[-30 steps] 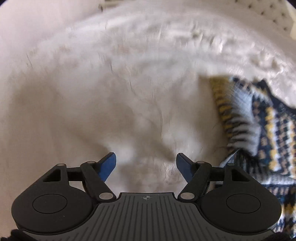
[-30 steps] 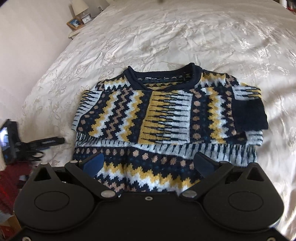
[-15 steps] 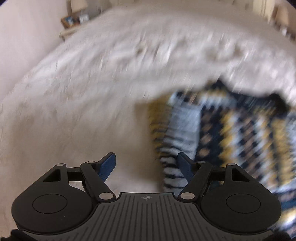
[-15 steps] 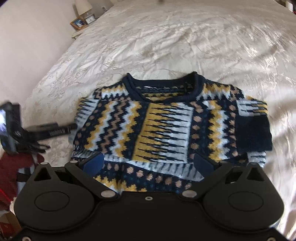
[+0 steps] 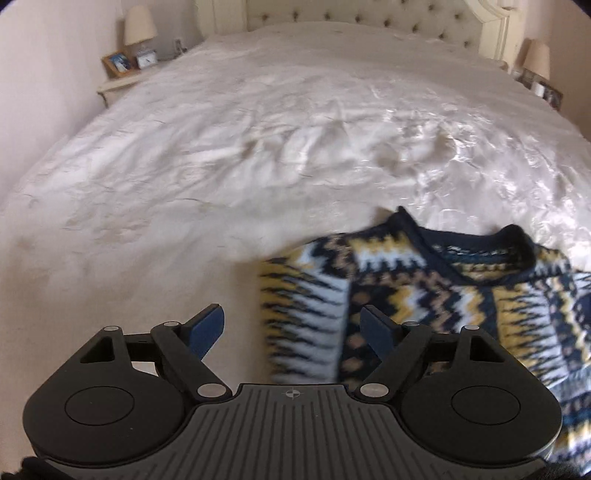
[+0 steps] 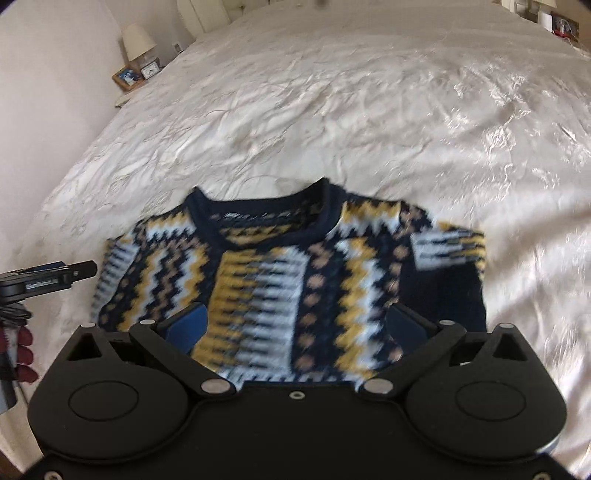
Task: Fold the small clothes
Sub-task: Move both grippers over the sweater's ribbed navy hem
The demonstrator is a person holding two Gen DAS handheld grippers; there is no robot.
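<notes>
A knitted sweater [image 6: 288, 273] in navy, yellow and white lies flat on the white bedcover [image 6: 332, 110], collar away from me, both sleeves folded in over the body. My right gripper [image 6: 297, 319] hangs over its lower middle, jaws wide apart and nothing pressed between them. My left gripper [image 5: 291, 319] hovers over the sweater's [image 5: 424, 280] left edge, where the folded left sleeve lies. Its jaws are opening and grip nothing. One of the left gripper's fingers [image 6: 74, 271] shows at the left edge of the right wrist view.
A nightstand [image 5: 122, 79] with a lamp, a picture frame and a clock stands at the bed's far left. A tufted headboard [image 5: 351, 14] and a second lamp [image 5: 535, 59] are at the back. Dark red fabric [image 6: 22, 350] shows at the near left bed edge.
The left gripper has swung from bare bedcover toward the sweater, whose left edge now lies between its fingers. The right gripper has moved forward over the sweater, hiding the hem.
</notes>
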